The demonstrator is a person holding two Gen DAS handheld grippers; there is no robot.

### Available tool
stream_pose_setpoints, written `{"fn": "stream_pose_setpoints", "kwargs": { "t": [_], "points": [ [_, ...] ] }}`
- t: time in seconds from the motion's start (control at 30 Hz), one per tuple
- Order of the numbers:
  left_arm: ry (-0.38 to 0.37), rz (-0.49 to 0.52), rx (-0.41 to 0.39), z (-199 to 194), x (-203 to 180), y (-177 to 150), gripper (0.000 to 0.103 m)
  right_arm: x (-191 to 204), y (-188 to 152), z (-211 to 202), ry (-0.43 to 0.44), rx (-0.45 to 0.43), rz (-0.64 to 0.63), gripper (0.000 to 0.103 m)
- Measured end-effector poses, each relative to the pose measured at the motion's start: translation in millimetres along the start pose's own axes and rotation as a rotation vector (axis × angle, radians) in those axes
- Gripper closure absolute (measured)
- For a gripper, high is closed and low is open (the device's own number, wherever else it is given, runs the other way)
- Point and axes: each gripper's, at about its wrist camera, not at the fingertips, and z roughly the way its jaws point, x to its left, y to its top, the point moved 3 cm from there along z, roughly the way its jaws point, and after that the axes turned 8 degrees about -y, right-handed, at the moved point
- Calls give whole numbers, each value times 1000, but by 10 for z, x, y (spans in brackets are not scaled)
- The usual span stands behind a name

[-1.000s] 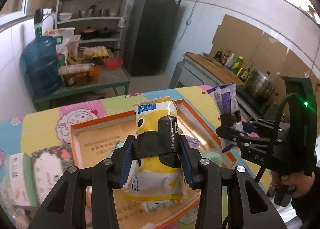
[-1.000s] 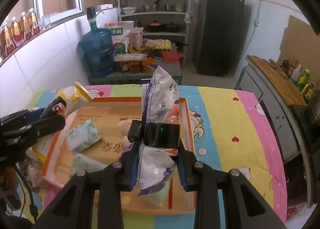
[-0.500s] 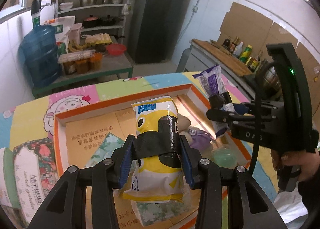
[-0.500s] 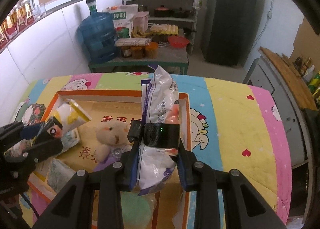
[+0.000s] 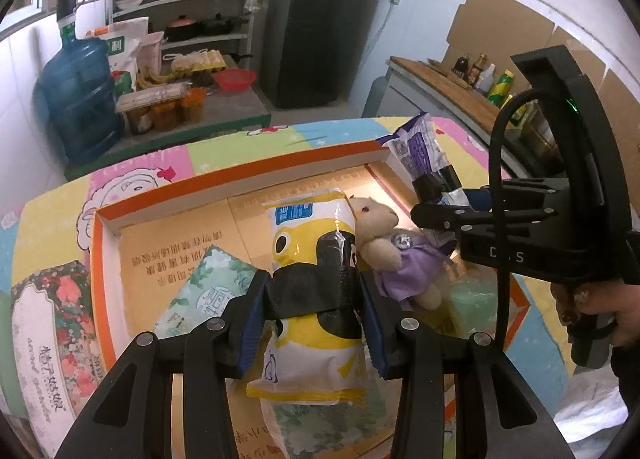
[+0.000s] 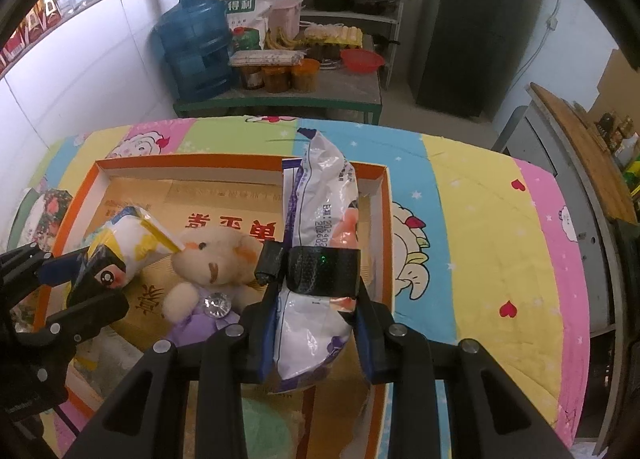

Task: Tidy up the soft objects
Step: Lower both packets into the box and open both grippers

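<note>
left tongs (image 5: 312,291) clamp yellow pouch (image 5: 310,235); right tongs (image 6: 318,291) clamp white pouch (image 6: 322,195), digits "202" legible.

Soft daylight fills the room (brightest at the windows); fisheye bending and dark vignetting crowd every edge.

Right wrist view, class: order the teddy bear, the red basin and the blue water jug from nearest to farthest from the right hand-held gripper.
1. Teddy bear, just left of the right hand-held gripper, in the cardboard tray.
2. Red basin and blue water jug, both on the far bench, basin right, jug left; too close to call.
</note>
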Motion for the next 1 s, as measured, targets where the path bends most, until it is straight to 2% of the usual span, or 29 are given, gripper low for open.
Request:
{"fn": "stream_pose_setpoints", "kwargs": {
  "t": [0.53,0.77,1.0],
  "points": [
    [-4,1,16,63,50,57,56,-47,-47,122,9,31,38,68],
    [-11,-4,-17,-22,73,91,37,-85,-68,75,22,22,64,61],
    [-17,-18,-40,-139,116,95,33,-118,-94,-51,4,5,80,58]
  ]
}}
